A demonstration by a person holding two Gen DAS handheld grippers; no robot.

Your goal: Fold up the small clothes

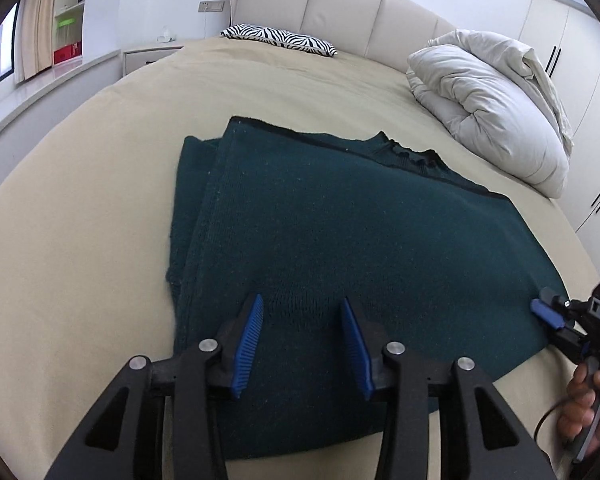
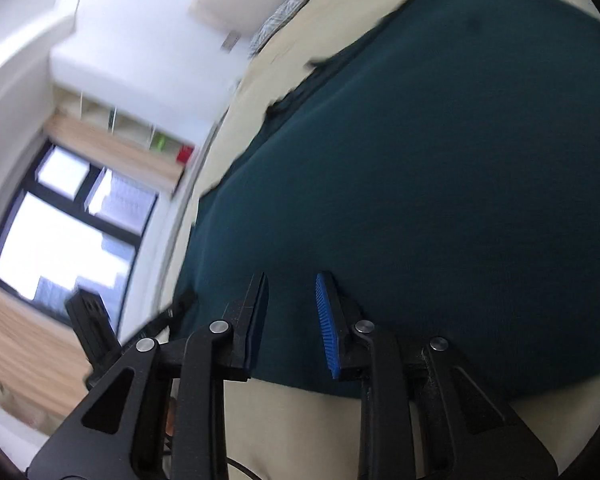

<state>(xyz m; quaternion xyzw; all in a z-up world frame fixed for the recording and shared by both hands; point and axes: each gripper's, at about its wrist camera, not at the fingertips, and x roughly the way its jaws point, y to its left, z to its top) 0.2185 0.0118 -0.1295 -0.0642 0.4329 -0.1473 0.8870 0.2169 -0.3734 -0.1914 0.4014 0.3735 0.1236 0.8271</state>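
The dark green knit sweater (image 1: 340,248) lay flat on the beige bedsheet (image 1: 80,240), partly folded, with one side doubled over along its 9 o'clock edge and the collar pointing toward 1 o'clock. It looked soft, limp and fairly thick, likely to sag and drag on the sheet instead of keeping its shape, so the near hem corners seemed the best holds, pinching both layers. The left gripper (image 1: 302,340) hovered over the near hem, jaws spread wide and holding nothing. The right gripper (image 2: 292,320) stood at the sweater's 4 o'clock edge, jaws also apart and empty, its ribbed blue pads (image 2: 327,324) facing the wool. A puffy white duvet (image 1: 492,104) sat at 2 o'clock, and a zebra-print pillow (image 1: 280,38) at 12.
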